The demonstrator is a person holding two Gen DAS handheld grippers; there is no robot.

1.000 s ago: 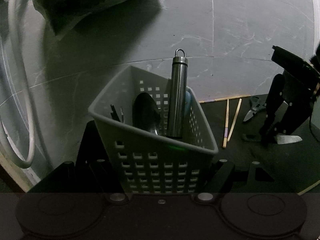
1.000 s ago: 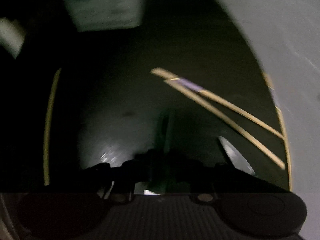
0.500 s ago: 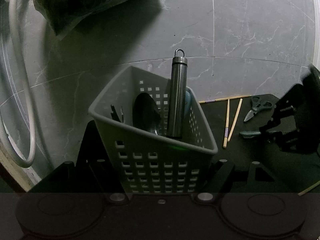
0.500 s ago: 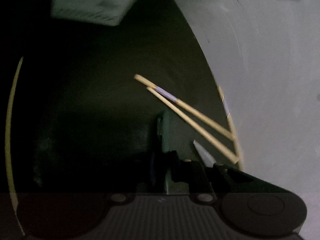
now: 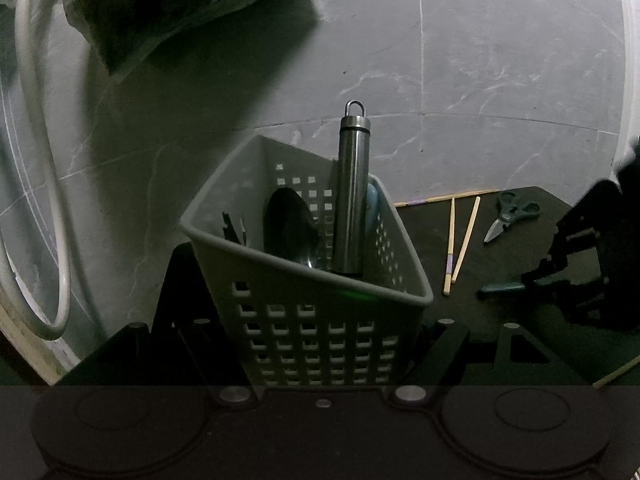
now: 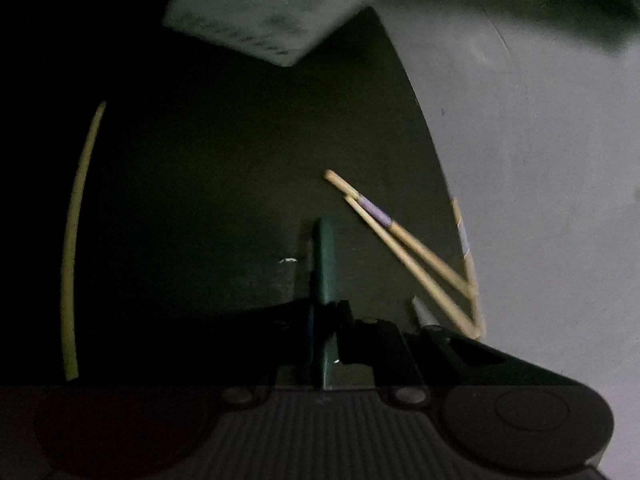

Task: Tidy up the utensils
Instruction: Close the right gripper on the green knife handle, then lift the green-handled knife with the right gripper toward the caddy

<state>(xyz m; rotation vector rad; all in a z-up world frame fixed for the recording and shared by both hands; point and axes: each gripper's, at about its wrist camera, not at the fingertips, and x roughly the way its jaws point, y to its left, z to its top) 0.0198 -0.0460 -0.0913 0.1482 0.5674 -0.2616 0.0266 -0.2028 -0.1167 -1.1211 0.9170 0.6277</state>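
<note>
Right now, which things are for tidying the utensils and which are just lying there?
For the job:
- grey perforated plastic basket, held by the left gripper
- green-handled utensil, between the right gripper's closing jaws
- wooden chopsticks
- grey-handled scissors
- steel cylinder and dark spoon, already inside

Just lying about:
- white hose
- crumpled plastic bag

Grey perforated basket [image 5: 320,320], upright, at picture centre in the left wrist view; holds a steel cylinder [image 5: 351,196] standing tall, a dark spoon [image 5: 290,230] bowl-up, a blue item, thin dark tips. At 3 o'clock: two chopsticks [image 5: 460,246] side by side on the mat [image 5: 516,260], scissors [image 5: 508,216] beyond, green-handled utensil [image 5: 502,288] lying flat.
</note>
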